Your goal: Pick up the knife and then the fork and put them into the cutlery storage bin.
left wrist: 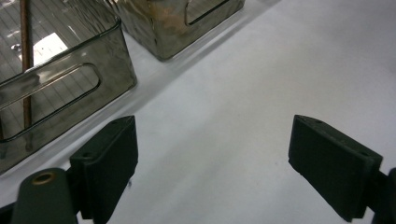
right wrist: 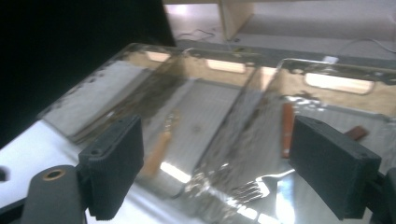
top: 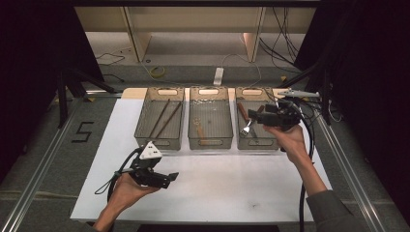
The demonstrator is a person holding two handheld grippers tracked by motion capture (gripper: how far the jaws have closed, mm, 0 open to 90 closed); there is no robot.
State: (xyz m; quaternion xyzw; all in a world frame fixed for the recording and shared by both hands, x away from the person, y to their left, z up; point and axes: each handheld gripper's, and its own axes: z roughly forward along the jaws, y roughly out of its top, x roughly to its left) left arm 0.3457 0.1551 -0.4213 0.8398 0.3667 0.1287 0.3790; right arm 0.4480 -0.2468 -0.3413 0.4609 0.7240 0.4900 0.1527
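Fork [top: 247, 128] lies in the right bin [top: 255, 143]; right tongs [top: 252, 116] hover above it, spread; left tongs [top: 172, 178] spread over the table [top: 232, 188].

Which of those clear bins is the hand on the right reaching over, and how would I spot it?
Three clear bins stand in a row at the white table's far edge. The right gripper hovers over the rightmost bin, the one holding a silver fork; the leftmost holds chopsticks.

The right gripper [right wrist: 219, 168], its black jaws spread wide, hangs over three clear plastic bins [right wrist: 201, 88]; a silver metal fork [right wrist: 254, 186] lies below, a brown wooden handle [right wrist: 287, 128] beyond it.
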